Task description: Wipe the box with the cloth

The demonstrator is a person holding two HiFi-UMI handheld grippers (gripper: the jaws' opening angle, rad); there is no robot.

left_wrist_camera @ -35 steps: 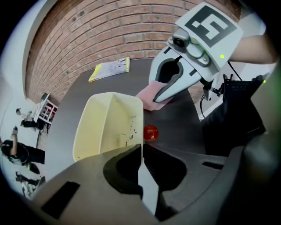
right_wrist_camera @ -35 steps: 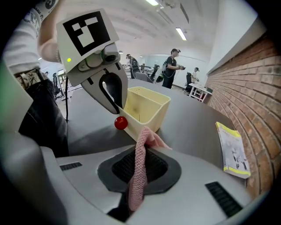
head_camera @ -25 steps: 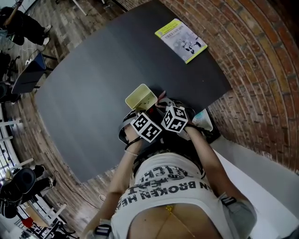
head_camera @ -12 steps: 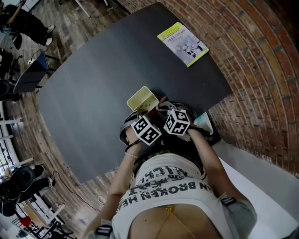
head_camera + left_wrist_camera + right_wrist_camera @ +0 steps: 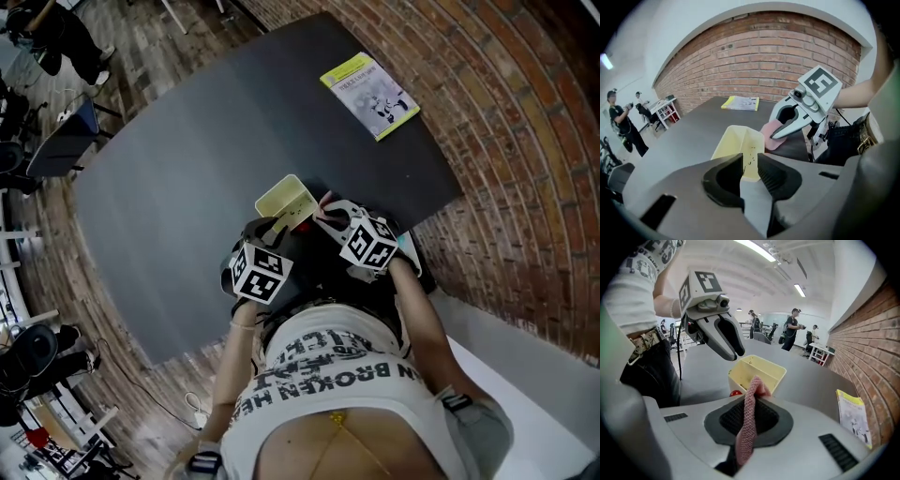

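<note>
Dark grey worktop (image 5: 187, 169) next to a red brick wall (image 5: 764, 61).
Pale yellow open plastic box (image 5: 284, 199) sits just ahead of both tongs, dark specks on its inner wall. Left tongs (image 5: 750, 161) have just been opening: released, box rim beyond the gap, ungripped. Right tongs (image 5: 751, 403) clenched on pink knitted cloth (image 5: 749, 427).

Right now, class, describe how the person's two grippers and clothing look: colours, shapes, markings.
The left gripper and right gripper have smooth pale grey shells with black ribbed pads. Each carries a white cube with black square markers. The person wears a white T-shirt with dark lettering.
</note>
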